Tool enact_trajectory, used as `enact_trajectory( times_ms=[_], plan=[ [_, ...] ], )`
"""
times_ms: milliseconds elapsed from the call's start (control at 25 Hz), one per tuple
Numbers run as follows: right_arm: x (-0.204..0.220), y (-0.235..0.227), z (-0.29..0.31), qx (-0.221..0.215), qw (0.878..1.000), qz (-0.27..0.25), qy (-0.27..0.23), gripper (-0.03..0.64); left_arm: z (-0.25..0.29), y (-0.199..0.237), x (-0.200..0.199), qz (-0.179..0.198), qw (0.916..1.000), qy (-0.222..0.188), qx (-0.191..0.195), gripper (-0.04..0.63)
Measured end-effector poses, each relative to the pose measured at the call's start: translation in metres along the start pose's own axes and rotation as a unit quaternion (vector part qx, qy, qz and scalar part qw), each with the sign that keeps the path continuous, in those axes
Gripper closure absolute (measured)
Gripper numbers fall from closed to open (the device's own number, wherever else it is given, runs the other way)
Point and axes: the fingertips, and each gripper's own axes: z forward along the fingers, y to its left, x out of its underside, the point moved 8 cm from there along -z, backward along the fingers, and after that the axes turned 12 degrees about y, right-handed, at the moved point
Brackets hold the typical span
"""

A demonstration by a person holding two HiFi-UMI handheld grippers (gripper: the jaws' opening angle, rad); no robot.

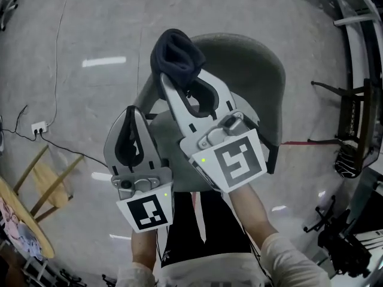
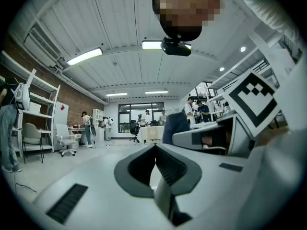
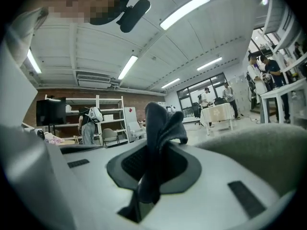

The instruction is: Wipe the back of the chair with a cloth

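Observation:
A grey-green chair (image 1: 254, 64) with a curved back stands on the floor right below me. My right gripper (image 1: 170, 82) is over the chair's left rim and shut on a dark cloth (image 1: 175, 54) that bunches out past its tips. In the right gripper view the cloth (image 3: 160, 123) stands up between the jaws of the right gripper (image 3: 156, 152), with the chair's fuzzy back (image 3: 259, 150) just to the right. My left gripper (image 1: 130, 115) hangs to the left of the chair, shut and empty. In its own view the left gripper (image 2: 155, 150) has its jaws together and the cloth (image 2: 175, 126) shows beyond.
A wooden stool (image 1: 45, 181) stands at the left, with a white power strip (image 1: 39, 127) and its cable on the grey floor. A black metal frame (image 1: 353, 118) and dark equipment (image 1: 341, 244) stand at the right. Several people, desks and chairs fill the far room.

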Motion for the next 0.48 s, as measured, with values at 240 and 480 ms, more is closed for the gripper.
enact_trajectory(
  times_ms=[240, 480],
  plan=[
    [0.013, -0.005, 0.014, 0.024, 0.999, -0.002, 0.043, 0.558, 0.004, 0.0, 0.009, -0.006, 0.9999, 0.009, -0.004, 0.58],
    [0.017, -0.025, 0.012, 0.048, 0.999, -0.005, 0.023, 0.558, 0.012, -0.008, 0.013, -0.006, 0.9999, 0.015, 0.0, 0.58]
  ],
)
